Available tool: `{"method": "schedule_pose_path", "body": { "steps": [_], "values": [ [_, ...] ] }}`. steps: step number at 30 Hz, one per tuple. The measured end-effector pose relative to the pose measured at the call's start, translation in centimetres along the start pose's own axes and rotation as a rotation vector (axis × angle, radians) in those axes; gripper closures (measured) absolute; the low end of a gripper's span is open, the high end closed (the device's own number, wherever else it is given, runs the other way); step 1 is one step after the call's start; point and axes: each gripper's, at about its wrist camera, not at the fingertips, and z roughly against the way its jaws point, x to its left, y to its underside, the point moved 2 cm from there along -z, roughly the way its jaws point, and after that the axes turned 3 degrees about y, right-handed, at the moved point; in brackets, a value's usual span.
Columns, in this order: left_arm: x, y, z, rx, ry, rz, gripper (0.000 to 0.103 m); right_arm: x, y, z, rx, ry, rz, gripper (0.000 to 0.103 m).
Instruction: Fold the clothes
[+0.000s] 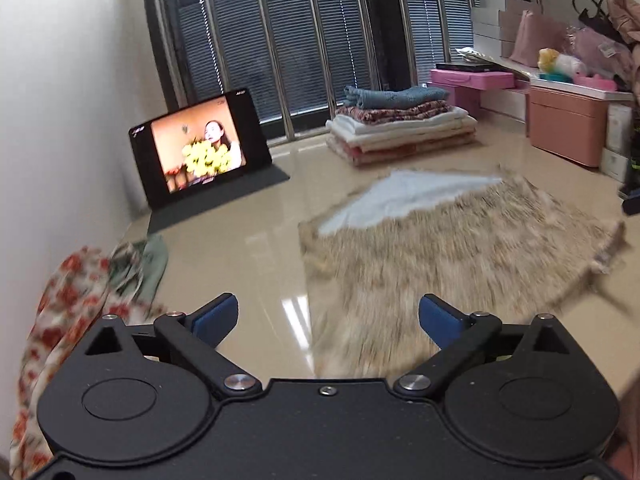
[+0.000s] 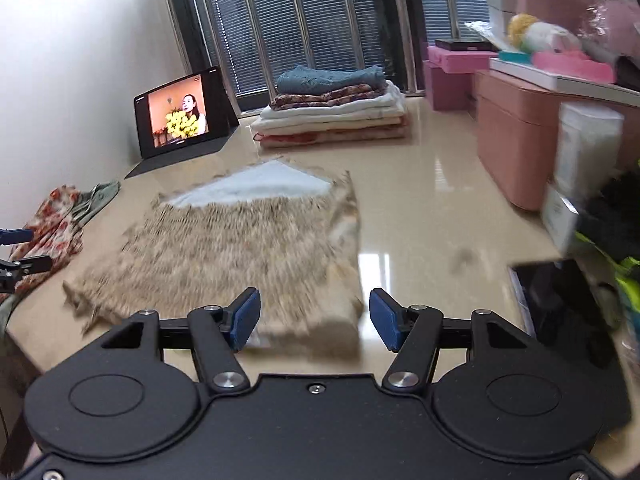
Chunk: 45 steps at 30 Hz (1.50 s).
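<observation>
A tan furry garment (image 1: 448, 256) lies flat on the beige table, its pale blue lining (image 1: 408, 196) showing at the far end; it also shows in the right wrist view (image 2: 240, 248). My left gripper (image 1: 328, 320) is open and empty, hovering near the garment's near left edge. My right gripper (image 2: 314, 320) is open and empty, just above the garment's near right corner. A stack of folded clothes (image 1: 400, 124) sits at the back, also in the right wrist view (image 2: 332, 108). A floral cloth pile (image 1: 68, 304) lies at the left, seen too in the right wrist view (image 2: 56, 224).
A tablet (image 1: 200, 148) playing video stands at the back left by the wall. Pink boxes (image 2: 520, 132) and clutter line the right side. A dark flat device (image 2: 560, 300) lies near the right edge. The left gripper's tip (image 2: 16, 256) shows at the far left.
</observation>
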Motion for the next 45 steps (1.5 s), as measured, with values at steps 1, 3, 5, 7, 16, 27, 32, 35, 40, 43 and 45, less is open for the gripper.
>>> {"method": "schedule_pose_path", "body": {
  "steps": [1, 3, 5, 7, 16, 27, 32, 35, 40, 43, 45],
  "values": [
    [-0.8, -0.4, -1.1, 0.008, -0.016, -0.011, 0.006, 0.6, -0.1, -1.2, 0.005, -0.001, -0.009, 0.041],
    [-2.2, -0.4, -3.1, 0.029, -0.037, -0.044, 0.01, 1.6, 0.0, -3.5, 0.018, 0.014, -0.008, 0.043],
    [-3.2, 0.3, -4.8, 0.075, -0.041, -0.077, 0.029, 2.6, 0.6, -5.1, 0.027, 0.034, 0.014, 0.043],
    [-3.6, 1.3, -5.7, 0.097, -0.02, -0.079, 0.038, 3.2, 1.5, -5.7, 0.021, 0.057, 0.054, 0.041],
    [-1.3, 2.9, -5.6, 0.083, 0.058, 0.087, 0.039, 3.6, 2.7, -4.9, -0.012, 0.082, 0.154, 0.04],
    [-1.0, 2.0, -1.0, -0.063, -0.027, 0.181, 0.0, 3.3, 2.3, -2.3, -0.064, 0.052, 0.038, 0.018],
    [-1.0, 2.2, 5.5, -0.21, 0.06, 0.284, 0.0, 4.8, 2.8, 5.1, -0.27, -0.049, 0.057, 0.001],
    [-1.8, 4.3, 8.7, -0.235, 0.114, 0.322, 0.0, 5.9, 4.3, 9.0, -0.331, -0.077, 0.088, 0.0],
    [-4.9, 9.4, 12.1, -0.206, 0.132, 0.343, 0.0, 7.7, 7.6, 13.1, -0.384, -0.073, 0.093, 0.0],
    [-6.2, 11.3, 13.3, -0.174, 0.163, 0.382, 0.0, 8.2, 9.0, 14.2, -0.395, -0.079, 0.081, 0.0],
    [-6.5, 12.1, 14.0, -0.159, 0.187, 0.41, 0.0, 8.4, 9.6, 14.7, -0.393, -0.103, 0.061, 0.0]
  ]
}}
